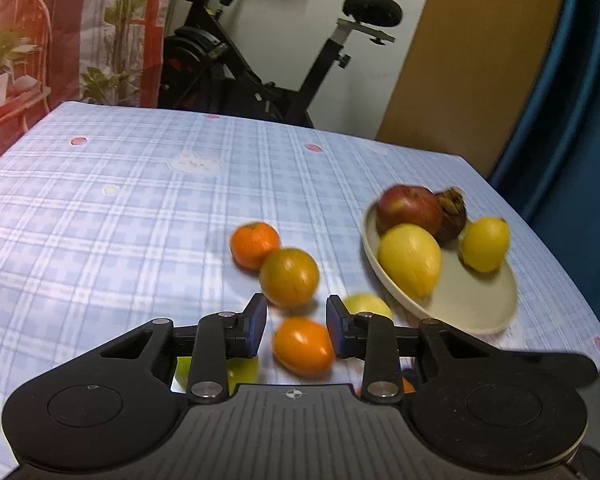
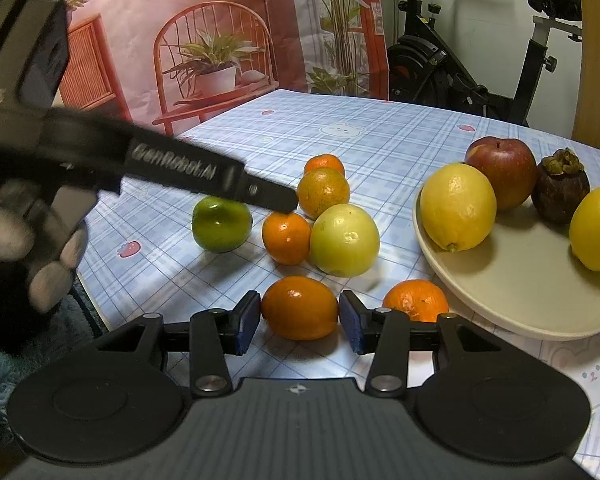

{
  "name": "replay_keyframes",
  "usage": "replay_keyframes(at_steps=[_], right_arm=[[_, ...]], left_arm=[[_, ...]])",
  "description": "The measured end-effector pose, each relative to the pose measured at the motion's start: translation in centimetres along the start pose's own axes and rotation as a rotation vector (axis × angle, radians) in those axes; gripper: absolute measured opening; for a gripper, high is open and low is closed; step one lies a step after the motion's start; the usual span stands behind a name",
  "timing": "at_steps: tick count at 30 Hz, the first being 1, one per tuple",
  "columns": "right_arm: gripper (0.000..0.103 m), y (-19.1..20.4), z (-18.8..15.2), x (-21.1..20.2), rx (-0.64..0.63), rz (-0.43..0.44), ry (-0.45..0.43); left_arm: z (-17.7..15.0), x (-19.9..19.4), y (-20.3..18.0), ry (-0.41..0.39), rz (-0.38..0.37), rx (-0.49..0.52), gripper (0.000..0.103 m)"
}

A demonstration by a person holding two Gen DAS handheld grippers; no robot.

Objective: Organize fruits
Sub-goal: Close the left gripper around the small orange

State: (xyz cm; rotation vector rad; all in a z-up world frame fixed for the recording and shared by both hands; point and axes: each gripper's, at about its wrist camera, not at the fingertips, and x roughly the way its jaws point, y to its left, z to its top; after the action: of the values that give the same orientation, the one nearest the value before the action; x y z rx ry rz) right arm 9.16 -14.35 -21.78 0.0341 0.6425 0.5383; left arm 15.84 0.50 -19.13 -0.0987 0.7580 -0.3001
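**With both grippers spread around oranges, closing squarely before lifting to the plate**

While the jaws stand apart, best to centre each fruit between the pads before squeezing, press gently enough not to bruise the rind, then lift clear of neighbours.

Ahead and to the right of both grippers: beige plate [image 2: 520, 300] on the checked tablecloth [image 2: 380, 136], already carrying two lemons, a red apple [image 2: 500, 170] and a dark mangosteen [image 2: 560, 192].

Right gripper [image 2: 299, 326]: spread wide, nothing pinched, a glossy tangerine [image 2: 300, 307] lying between its pads. Just beyond, a pale yellow-green citrus [image 2: 344, 240]; to the right, another orange [image 2: 416, 300] near the plate rim.

Left gripper [image 1: 296, 330]: also spread, straddling a small orange [image 1: 303, 346], right pad seemingly touching, left pad apart; blurred, so contact uncertain. Beyond it, two more oranges touching each other. To its left in the right view, a green citrus [image 2: 222, 224].
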Motion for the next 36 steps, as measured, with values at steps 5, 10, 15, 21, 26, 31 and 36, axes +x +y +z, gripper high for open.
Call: replay_keyframes(at_steps=[5,10,15,21,26,31,36], right_arm=[[0.046,0.0,0.0,0.0,0.002,0.002,-0.001],[0.046,-0.1,-0.1,0.0,0.005,0.005,0.000],[0.046,-0.1,0.0,-0.1,0.006,0.004,0.002],[0.046,-0.3,0.1,0.1,0.012,0.000,0.007],[0.046,-0.1,0.2,0.2,0.007,-0.002,0.010],[0.046,-0.1,0.2,0.3,0.007,0.003,0.014],[0.046,-0.2,0.1,0.4,0.006,0.005,0.016]], left_arm=[[0.8,1.7,0.2,0.047,0.014,0.029,0.035],[0.5,1.5,0.2,0.071,-0.009,0.057,0.035],[-0.2,0.7,-0.5,0.082,-0.040,0.100,0.035],[-1.1,0.4,-1.3,0.127,-0.098,0.125,0.035],[-1.5,0.6,-1.3,0.138,-0.113,0.125,0.035],[-1.7,0.8,-1.3,0.144,-0.124,0.120,0.036],[-1.7,0.8,-1.0,0.143,-0.130,0.098,0.036]])
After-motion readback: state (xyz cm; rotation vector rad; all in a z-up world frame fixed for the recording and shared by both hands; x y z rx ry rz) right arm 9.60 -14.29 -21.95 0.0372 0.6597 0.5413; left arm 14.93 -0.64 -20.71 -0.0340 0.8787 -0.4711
